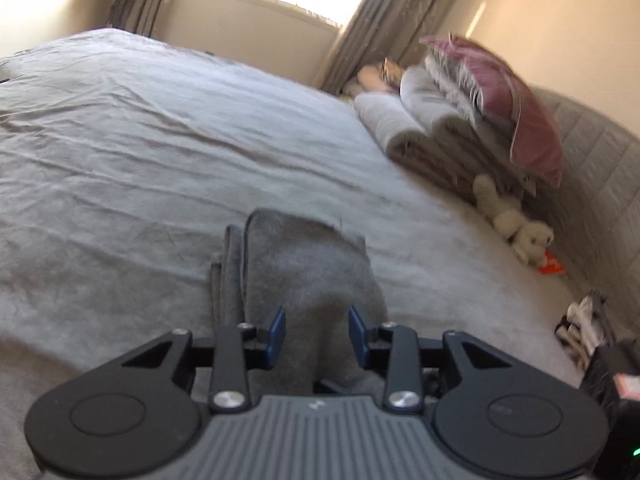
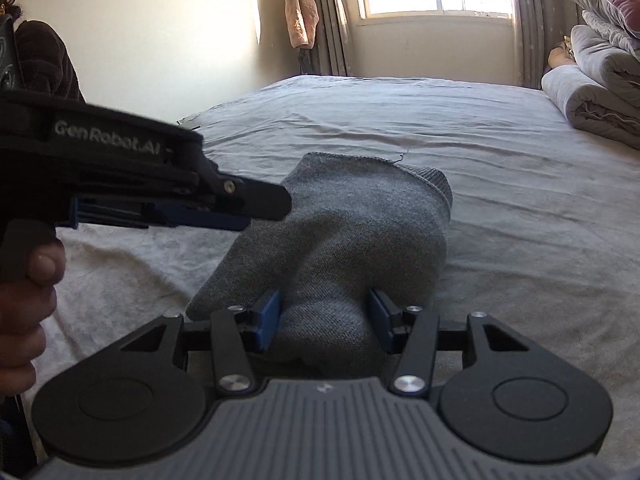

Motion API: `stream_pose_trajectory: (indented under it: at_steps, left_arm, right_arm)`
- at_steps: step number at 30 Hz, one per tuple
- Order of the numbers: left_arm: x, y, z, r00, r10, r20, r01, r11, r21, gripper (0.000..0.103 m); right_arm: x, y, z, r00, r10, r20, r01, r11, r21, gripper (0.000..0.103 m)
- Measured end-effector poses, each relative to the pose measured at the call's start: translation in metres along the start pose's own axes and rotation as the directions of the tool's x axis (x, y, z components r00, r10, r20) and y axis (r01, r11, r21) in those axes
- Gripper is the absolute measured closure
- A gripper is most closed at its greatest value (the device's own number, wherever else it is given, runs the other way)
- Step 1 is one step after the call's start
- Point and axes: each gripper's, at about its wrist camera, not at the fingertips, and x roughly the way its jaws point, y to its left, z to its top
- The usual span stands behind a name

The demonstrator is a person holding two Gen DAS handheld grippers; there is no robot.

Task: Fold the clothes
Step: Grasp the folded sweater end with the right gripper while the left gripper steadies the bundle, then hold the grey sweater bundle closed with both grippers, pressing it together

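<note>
I see the folded grey knitted garment (image 2: 340, 240) lying on the wrinkled pale grey bedsheet (image 2: 500, 184). My right gripper (image 2: 326, 316) sits about half open with a thick bunch of that knit filling the gap between its blue pads (image 2: 269, 320); I cannot tell whether they squeeze it. My left gripper (image 1: 317, 334) is partly open astride the cloth, pads apart from it.

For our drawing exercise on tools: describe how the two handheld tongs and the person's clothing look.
Both the left tongs and the right tongs have blue fingers, black linkage arms with silver screws and a ribbed grey body. The left one's side reads "GenRobot.AI". The person's sleeve is dark and fuzzy.
</note>
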Motion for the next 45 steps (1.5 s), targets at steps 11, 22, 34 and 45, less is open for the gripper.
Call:
stream_pose_trajectory:
  at_steps: [11, 22, 34, 45]
  left_arm:
    - [0.017, 0.007, -0.008, 0.996, 0.083, -0.041, -0.081, 0.995, 0.055, 0.072]
    - [-0.002, -0.011, -0.007, 0.996, 0.082, 0.021, -0.084, 0.985, 0.150, 0.073]
    - [0.017, -0.010, -0.016, 0.995, 0.098, 0.008, -0.098, 0.982, 0.163, 0.073]
    - [0.021, -0.011, -0.017, 0.995, 0.100, -0.003, -0.098, 0.980, 0.174, 0.074]
  right_arm:
    - [-0.038, -0.007, 0.022, 0.999, 0.038, -0.001, -0.038, 0.999, -0.037, 0.090]
    - [-0.003, -0.010, -0.004, 0.985, 0.077, -0.157, -0.071, 0.996, 0.046, 0.103]
    - [-0.036, -0.029, 0.027, 0.999, 0.040, -0.010, -0.040, 0.999, 0.027, 0.086]
    - [0.053, -0.056, 0.056, 0.994, 0.018, -0.109, -0.012, 0.999, 0.051, 0.090]
